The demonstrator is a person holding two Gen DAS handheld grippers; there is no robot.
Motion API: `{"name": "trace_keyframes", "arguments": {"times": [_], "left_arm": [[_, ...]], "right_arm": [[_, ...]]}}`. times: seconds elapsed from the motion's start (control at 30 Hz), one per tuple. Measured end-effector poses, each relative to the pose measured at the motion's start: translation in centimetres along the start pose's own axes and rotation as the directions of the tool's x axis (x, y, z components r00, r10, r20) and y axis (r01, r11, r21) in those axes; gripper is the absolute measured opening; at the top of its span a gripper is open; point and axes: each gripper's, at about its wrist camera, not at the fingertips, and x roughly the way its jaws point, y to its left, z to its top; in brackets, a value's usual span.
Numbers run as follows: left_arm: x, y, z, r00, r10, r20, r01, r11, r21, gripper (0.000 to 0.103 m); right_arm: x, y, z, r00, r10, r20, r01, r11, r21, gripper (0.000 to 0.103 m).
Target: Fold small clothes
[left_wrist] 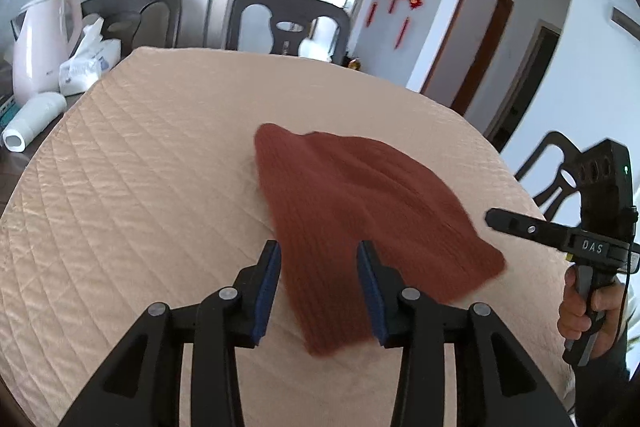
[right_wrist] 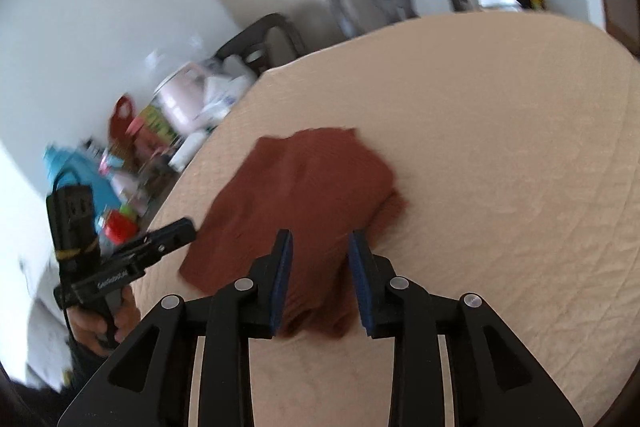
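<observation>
Rust-red knit garment [left_wrist: 360, 211] lies folded on the quilted beige tablecloth [left_wrist: 140, 167], near edge between parted, empty jaws of left gripper [left_wrist: 319, 255] and right gripper [right_wrist: 320, 245], neither gripping.

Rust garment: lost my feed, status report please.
Both sets of jaws open, holding nothing. Rust garment lies on the quilted table cover, partly folded. Nothing in the way.
</observation>
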Motion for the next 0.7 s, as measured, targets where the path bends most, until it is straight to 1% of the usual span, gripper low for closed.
{"name": "trace_keyframes", "arguments": {"times": [0.07, 0.1, 0.17, 0.2, 0.27, 0.37, 0.43, 0.57, 0.7], "left_arm": [[-0.2, -0.7, -0.7, 1.000, -0.004, -0.003, 0.004, 1.000, 0.018, 0.043], [-0.1, -0.7, -0.9, 1.000, 0.007, -0.005, -0.007, 1.000, 0.026, 0.043], [0.7, -0.7, -1.3, 0.998, 0.057, -0.019, -0.056, 0.997, 0.043, 0.043], [1.0, -0.6, -1.5, 0.997, 0.076, -0.030, -0.075, 0.996, 0.047, 0.044], [1.5, -0.3, -1.5, 0.995, 0.083, -0.047, -0.081, 0.996, 0.037, 0.044], [1.3, -0.2, -1.2, 0.995, 0.088, -0.043, -0.087, 0.996, 0.034, 0.044], [0.8, -0.4, -1.0, 0.995, 0.097, -0.034, -0.095, 0.995, 0.039, 0.043], [0.4, -0.9, -0.5, 0.991, 0.134, -0.013, -0.133, 0.990, 0.041, 0.043], [0.5, -1.2, 0.8, 0.989, 0.148, -0.004, -0.147, 0.988, 0.037, 0.043]], "right_arm": [[0.5, 1.3, -0.9, 0.999, -0.017, -0.033, 0.015, 0.998, -0.060, 0.024], [0.9, 1.5, -1.2, 0.998, -0.032, -0.046, 0.028, 0.997, -0.077, 0.024], [2.0, 1.5, -2.0, 0.993, -0.089, -0.071, 0.081, 0.991, -0.108, 0.020], [2.4, 1.2, -2.3, 0.991, -0.112, -0.078, 0.103, 0.989, -0.108, 0.020], [2.4, 1.0, -2.2, 0.991, -0.109, -0.073, 0.101, 0.990, -0.102, 0.020], [1.9, 1.3, -2.1, 0.990, -0.127, -0.068, 0.119, 0.986, -0.121, 0.020], [1.2, 1.5, -2.0, 0.991, -0.125, -0.053, 0.118, 0.986, -0.118, 0.020], [0.6, 1.6, -0.9, 0.988, -0.156, -0.007, 0.154, 0.979, -0.131, 0.020], [1.6, 0.9, 0.7, 0.986, -0.168, -0.005, 0.167, 0.981, -0.096, 0.020]]}}
